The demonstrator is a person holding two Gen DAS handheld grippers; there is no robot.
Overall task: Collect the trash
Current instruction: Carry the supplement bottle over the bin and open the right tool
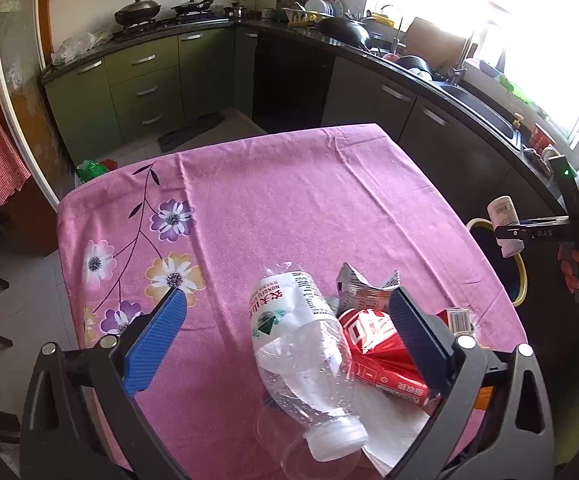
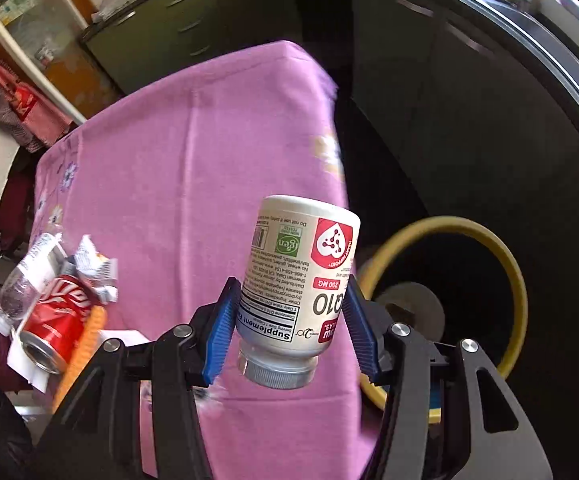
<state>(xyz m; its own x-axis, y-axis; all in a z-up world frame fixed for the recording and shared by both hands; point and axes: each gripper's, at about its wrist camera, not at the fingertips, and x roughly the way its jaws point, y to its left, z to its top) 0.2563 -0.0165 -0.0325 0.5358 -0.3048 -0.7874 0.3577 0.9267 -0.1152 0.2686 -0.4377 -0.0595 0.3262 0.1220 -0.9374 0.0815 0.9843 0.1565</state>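
Right gripper [image 2: 291,332] jaws clamped on supplement bottle [image 2: 299,280], long axis near upright, cap down, past the desk [image 2: 193,152] edge. Yellow-rimmed bin [image 2: 517,280] at 3 o'clock. Left gripper [image 1: 289,324] jaws apart over water bottle [image 1: 301,352].

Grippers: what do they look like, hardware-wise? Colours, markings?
Both alike: the left gripper and right gripper have black angular linkage frames with silver pivot bolts and blue ribbed finger pads. From the left wrist view, the right gripper shows pale lettering and a green LED. No cables or sleeves visible.
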